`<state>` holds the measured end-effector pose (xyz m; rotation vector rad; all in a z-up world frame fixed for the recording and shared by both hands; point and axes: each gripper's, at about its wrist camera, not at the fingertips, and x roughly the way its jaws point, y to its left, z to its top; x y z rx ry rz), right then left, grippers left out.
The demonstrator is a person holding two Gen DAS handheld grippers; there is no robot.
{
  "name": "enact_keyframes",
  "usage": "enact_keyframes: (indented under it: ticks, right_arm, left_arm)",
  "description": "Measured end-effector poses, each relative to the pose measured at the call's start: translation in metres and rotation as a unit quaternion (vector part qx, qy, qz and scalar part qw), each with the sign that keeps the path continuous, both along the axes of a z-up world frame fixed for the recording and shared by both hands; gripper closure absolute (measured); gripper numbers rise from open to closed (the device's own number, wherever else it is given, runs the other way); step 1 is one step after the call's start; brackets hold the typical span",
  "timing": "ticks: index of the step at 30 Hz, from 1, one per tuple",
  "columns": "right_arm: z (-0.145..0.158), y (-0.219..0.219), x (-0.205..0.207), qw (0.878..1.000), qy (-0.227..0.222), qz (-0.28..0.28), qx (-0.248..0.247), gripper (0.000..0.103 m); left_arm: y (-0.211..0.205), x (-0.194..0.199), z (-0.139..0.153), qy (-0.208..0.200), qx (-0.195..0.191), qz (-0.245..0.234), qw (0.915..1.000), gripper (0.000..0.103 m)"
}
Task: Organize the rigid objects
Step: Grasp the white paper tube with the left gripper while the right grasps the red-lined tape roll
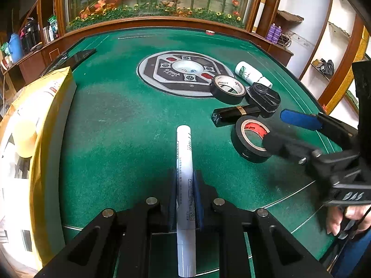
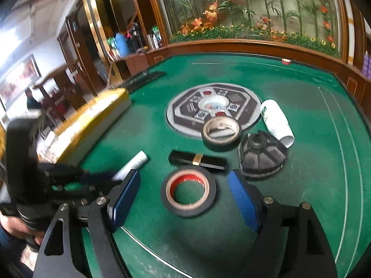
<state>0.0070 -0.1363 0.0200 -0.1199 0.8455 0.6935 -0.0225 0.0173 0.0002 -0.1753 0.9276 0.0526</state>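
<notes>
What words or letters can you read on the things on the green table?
"MARKER" runs along the white marker held in the left claw; its other print is too small to read.
"DAS" stands on the right claw body.
The round centre panel has a brand word, upside down and too blurred to be sure of.
The red-cored tape roll, the other tape roll and the white bottle carry print too small to read.
</notes>
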Motion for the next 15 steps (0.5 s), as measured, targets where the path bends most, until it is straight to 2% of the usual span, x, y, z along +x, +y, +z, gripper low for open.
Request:
enact_keyframes:
  ticks: [3,8,11,12,13,14,15]
  right_arm:
    - [-0.008,0.007,-0.001,0.999,-0.004,-0.005,-0.034,0.025]
    - [-0.016,0.017,-0.001,0.998,0.002,0.007,-0.059,0.025]
    - [-0.023,0.016,0.006,0.998,0.034,0.009,-0.057,0.025]
    - [-0.025,0.015,0.008,0.997,0.044,0.008,-0.055,0.026]
    - [-0.024,0.014,0.008,0.998,0.043,0.007,-0.052,0.037]
    - [-0.024,0.013,0.007,0.998,0.039,0.006,-0.054,0.042]
    - [-0.024,0.014,0.006,0.998,0.038,0.008,-0.053,0.042]
  left_arm:
    - [0.001,0.000,0.000,0.000,-0.003,-0.001,1.0000,0.089]
    - [-0.004,0.000,0.000,0.002,0.015,-0.004,0.9999,0.088]
    - [-0.007,-0.001,0.000,0.003,0.026,-0.005,0.9996,0.089]
    - [-0.007,-0.001,0.000,0.003,0.025,-0.005,0.9997,0.089]
    - [-0.006,-0.001,0.000,0.003,0.024,-0.005,0.9997,0.089]
    - [-0.006,-0.001,0.000,0.002,0.022,-0.005,0.9997,0.089]
    - [-0.006,-0.002,0.000,0.001,0.021,-0.005,0.9998,0.089]
